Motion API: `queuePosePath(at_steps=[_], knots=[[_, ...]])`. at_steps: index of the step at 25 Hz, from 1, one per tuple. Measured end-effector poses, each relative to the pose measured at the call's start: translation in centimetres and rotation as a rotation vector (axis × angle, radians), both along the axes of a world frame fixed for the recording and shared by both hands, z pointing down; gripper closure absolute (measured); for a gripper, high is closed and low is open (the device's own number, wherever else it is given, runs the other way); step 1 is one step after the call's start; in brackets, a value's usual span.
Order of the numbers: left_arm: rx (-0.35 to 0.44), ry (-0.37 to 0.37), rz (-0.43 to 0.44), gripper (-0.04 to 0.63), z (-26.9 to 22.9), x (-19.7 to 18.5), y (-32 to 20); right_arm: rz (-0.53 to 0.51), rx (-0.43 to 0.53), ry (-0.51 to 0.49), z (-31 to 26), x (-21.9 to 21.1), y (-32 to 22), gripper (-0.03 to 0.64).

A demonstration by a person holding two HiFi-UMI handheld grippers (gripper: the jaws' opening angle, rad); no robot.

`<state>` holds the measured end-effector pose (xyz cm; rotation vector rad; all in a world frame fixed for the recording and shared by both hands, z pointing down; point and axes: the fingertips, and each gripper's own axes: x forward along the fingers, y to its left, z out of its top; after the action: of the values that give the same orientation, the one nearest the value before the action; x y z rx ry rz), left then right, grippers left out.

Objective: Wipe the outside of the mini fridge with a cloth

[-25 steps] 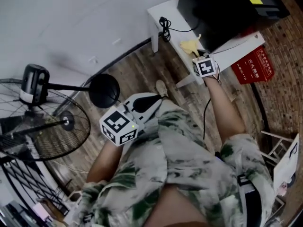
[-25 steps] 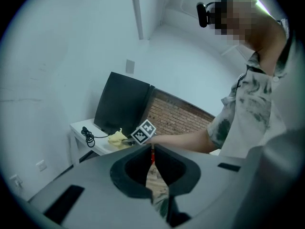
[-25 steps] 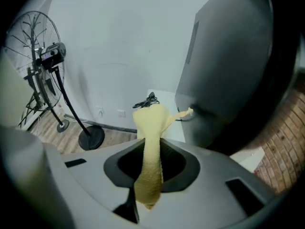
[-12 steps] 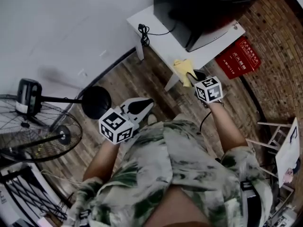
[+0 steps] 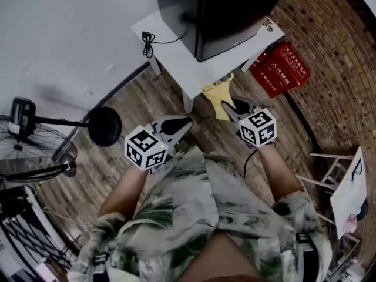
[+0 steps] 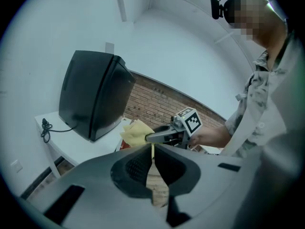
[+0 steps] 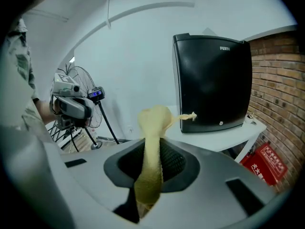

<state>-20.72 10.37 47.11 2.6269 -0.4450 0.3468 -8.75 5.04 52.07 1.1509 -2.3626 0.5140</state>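
Your right gripper [image 5: 233, 106] is clamped on the yellow cloth [image 5: 216, 94] at frame centre, below the black mini fridge [image 5: 223, 10] on the white table [image 5: 170, 49] at top; your left gripper [image 5: 178, 124] is closed, empty

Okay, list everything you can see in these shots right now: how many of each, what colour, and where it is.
mini fridge: one, black, standing on the table
table: one, white, ahead of the person
cable: one, black, bundled on the table left of the mini fridge
cloth: one, yellow, in front of the table
red case: one, red, by the brick wall, right of the table
floor fan: one, black, on the wood floor at left
shirt: one, green-and-white pattern, on the person
left gripper: one, grey, jaws together, empty
right gripper: one, grey, jaws clamped on the cloth
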Motion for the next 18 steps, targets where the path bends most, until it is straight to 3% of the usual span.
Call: queuePosePath(at_steps=[7, 18], knots=[[0.002, -0.026, -0.033, 0.566, -0.7, 10.7, 4.5, -0.049, 0.012, -0.070, -1.8, 9.2, 6.2, 0.531], [-0.047, -0.064, -0.118, 0.566, 0.4, 17.7, 12.9, -0.083, 0.026, -0.153, -3.6, 17.4, 14.8, 0.531]])
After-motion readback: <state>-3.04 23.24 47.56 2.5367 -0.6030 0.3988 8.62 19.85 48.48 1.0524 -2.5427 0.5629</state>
